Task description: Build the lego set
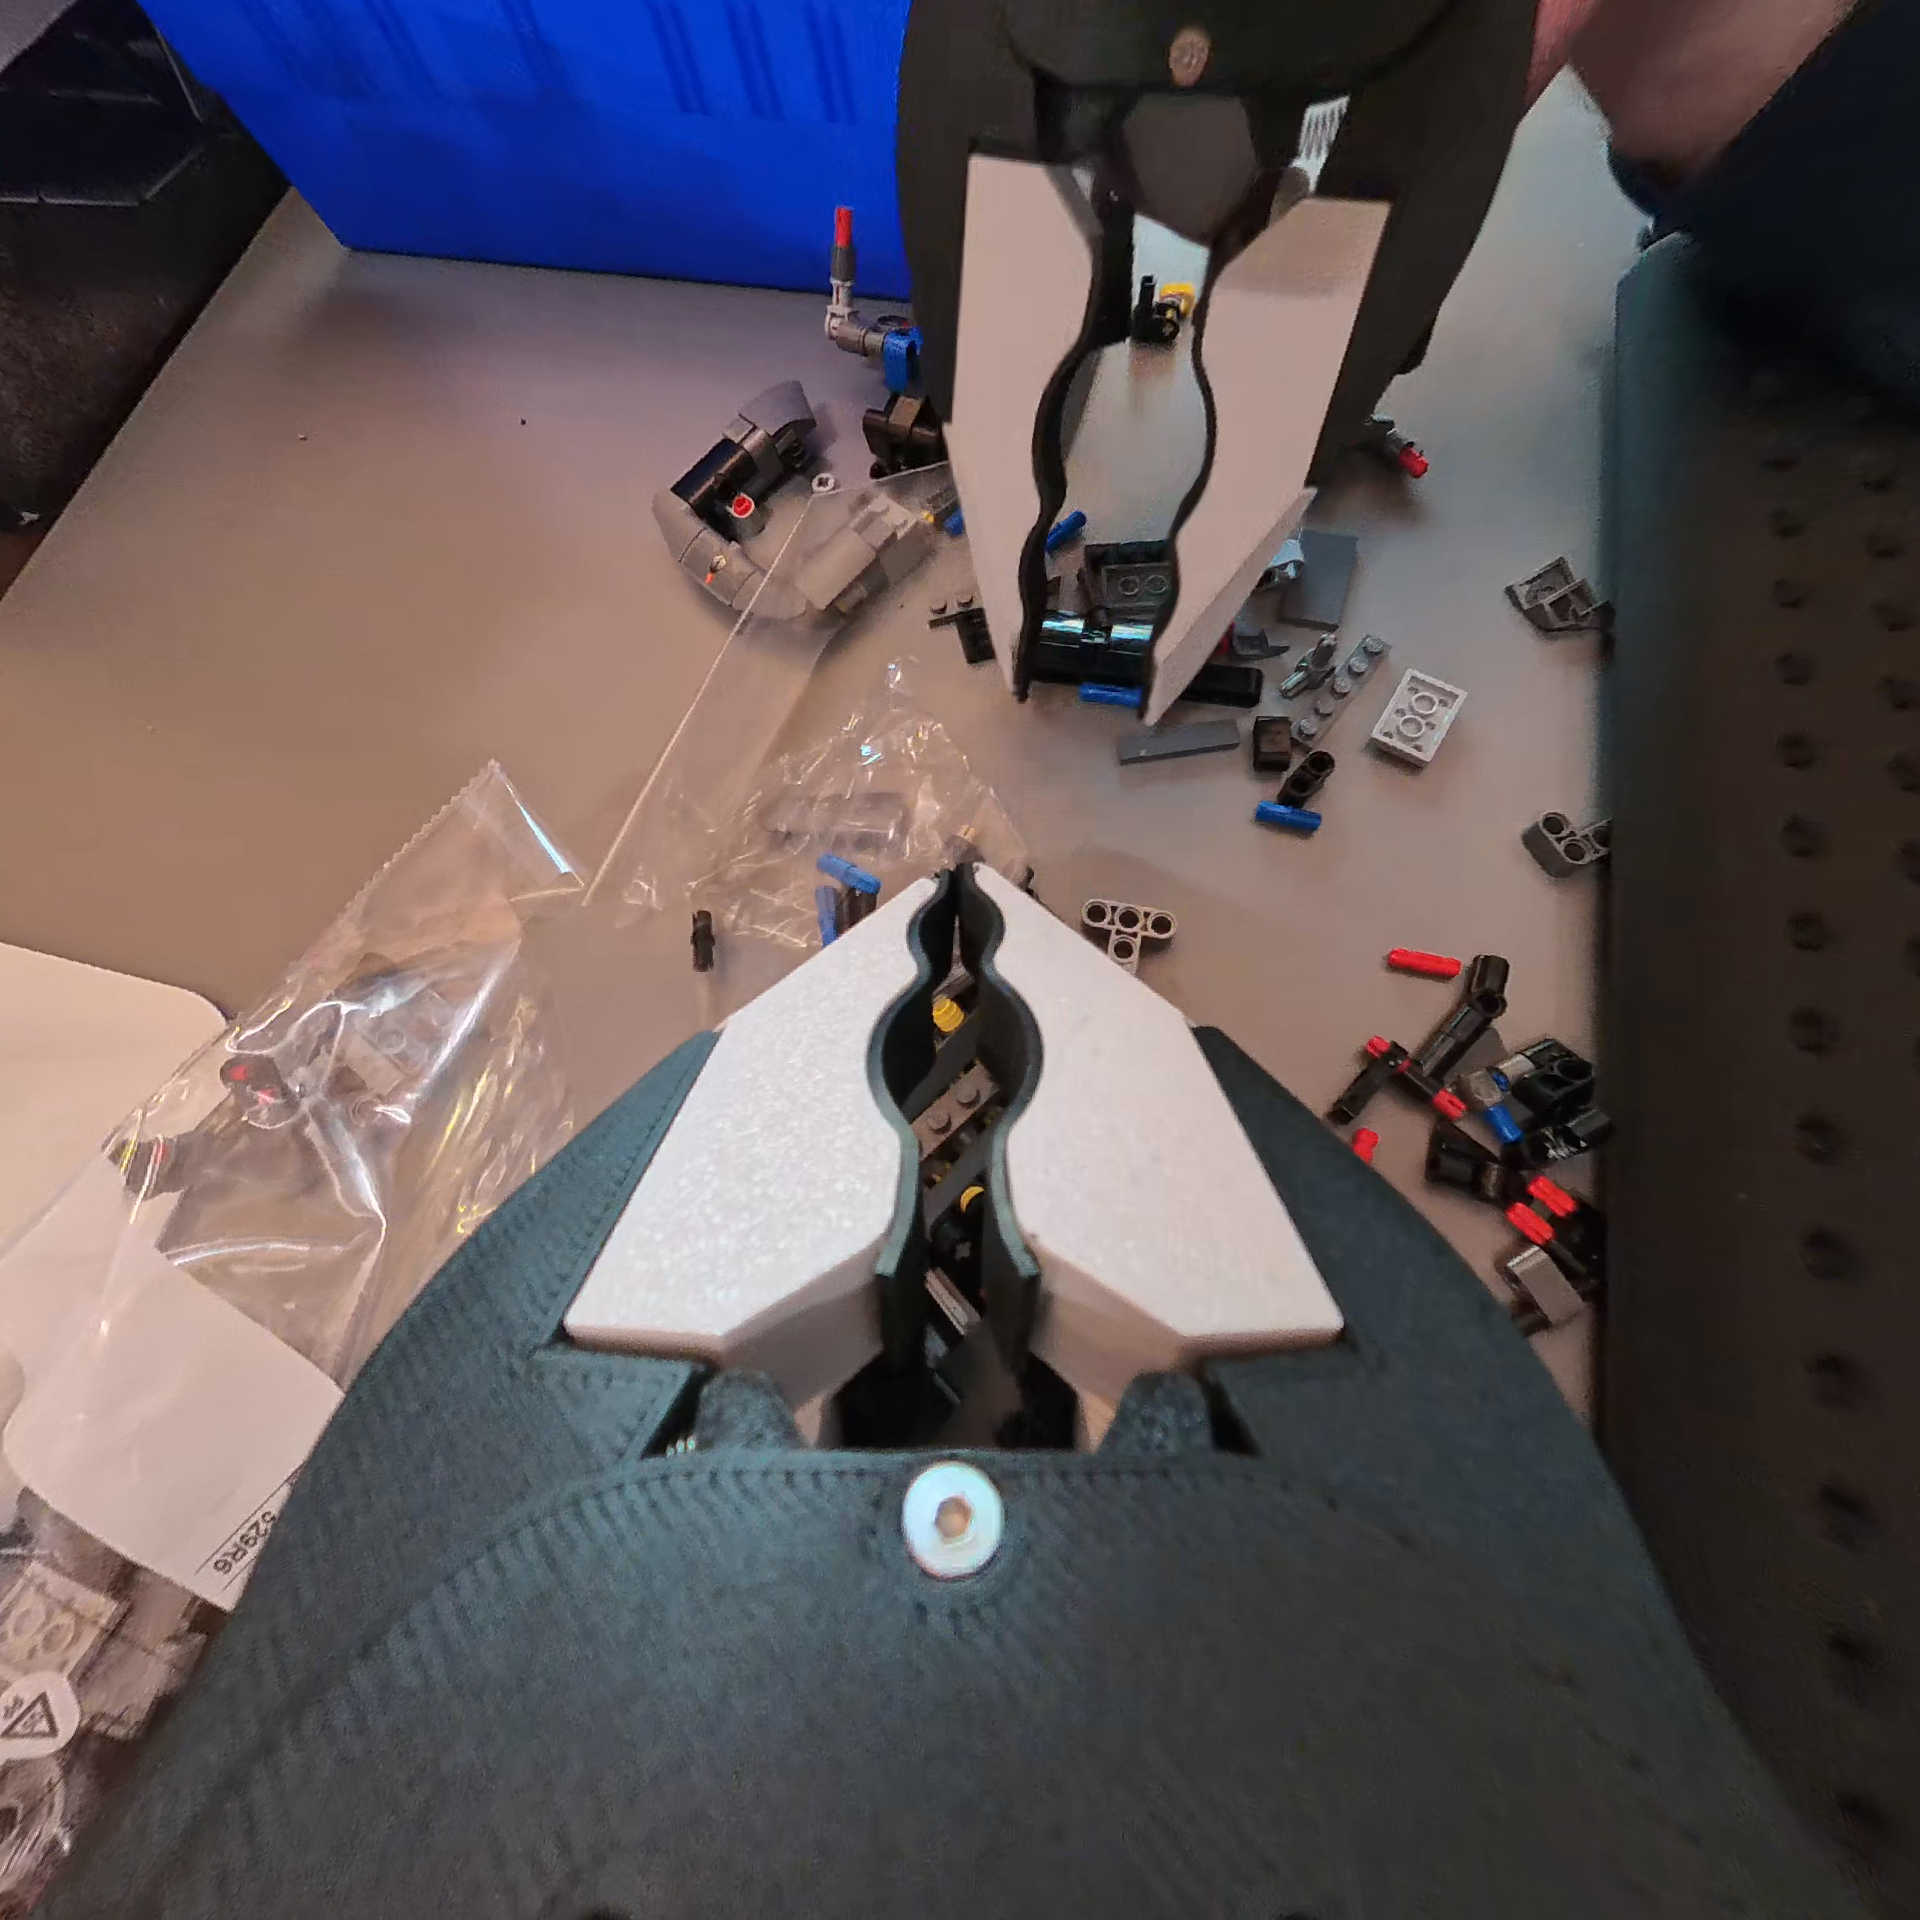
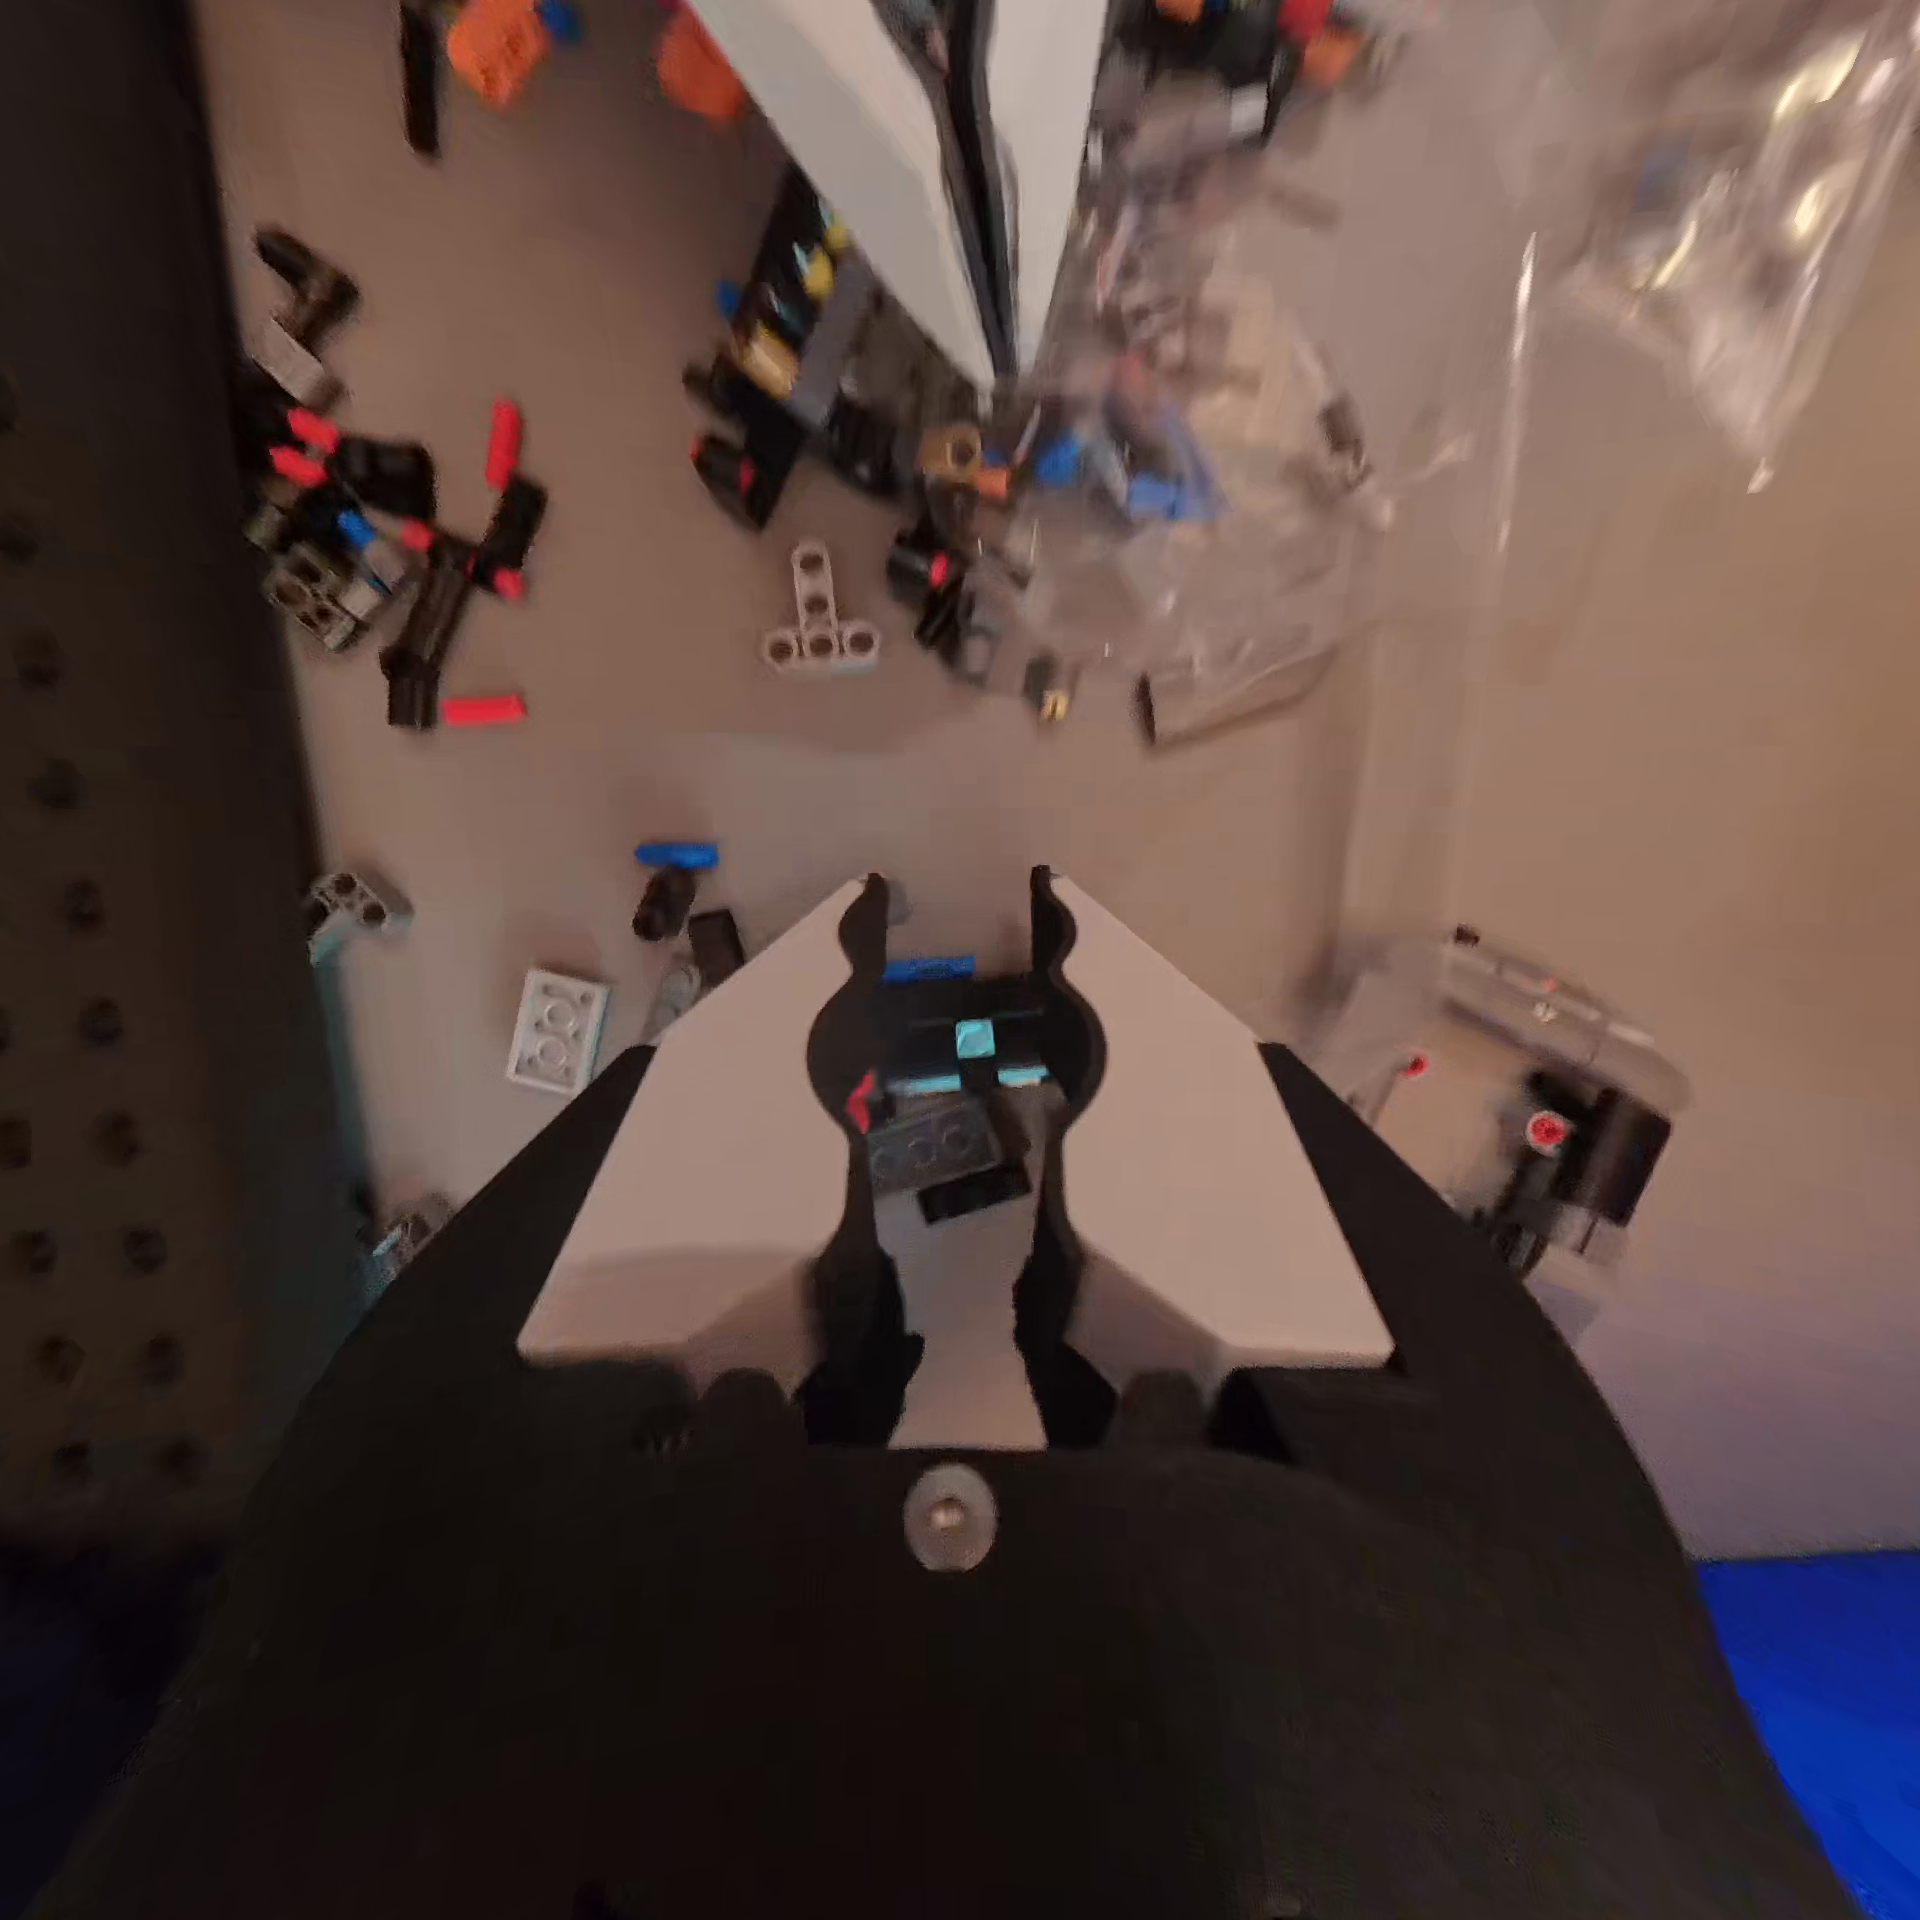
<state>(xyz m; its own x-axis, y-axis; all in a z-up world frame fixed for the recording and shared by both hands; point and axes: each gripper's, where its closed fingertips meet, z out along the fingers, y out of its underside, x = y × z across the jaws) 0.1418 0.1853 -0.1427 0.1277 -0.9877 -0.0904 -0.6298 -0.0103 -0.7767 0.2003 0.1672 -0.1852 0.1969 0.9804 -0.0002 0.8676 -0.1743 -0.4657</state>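
Note:
My right gripper (image 2: 956, 883) stands over the grey table (image 1: 364, 468), its jaws closed against a black lego assembly (image 2: 966, 1039) with a blue pin and a dark grey plate. In the left wrist view it (image 1: 1086, 701) points down at the far middle, with the assembly (image 1: 1091, 639) at its tips. My left gripper (image 1: 956, 878) is shut, tips touching. A black and grey build with yellow pins (image 1: 951, 1101) shows through the gap under it. In the right wrist view the left gripper (image 2: 1003, 358) is at the top, that build (image 2: 790, 343) beside it.
A grey and black sub-build (image 1: 748, 499) lies far left. Clear plastic bags (image 1: 831, 810) lie at the middle and left. Loose pieces (image 1: 1475, 1091), a T-shaped grey beam (image 1: 1127, 920) and a light plate (image 1: 1418, 717) lie right. A perforated dark board (image 1: 1766, 831) borders the right; a blue bin (image 1: 520, 125) stands behind.

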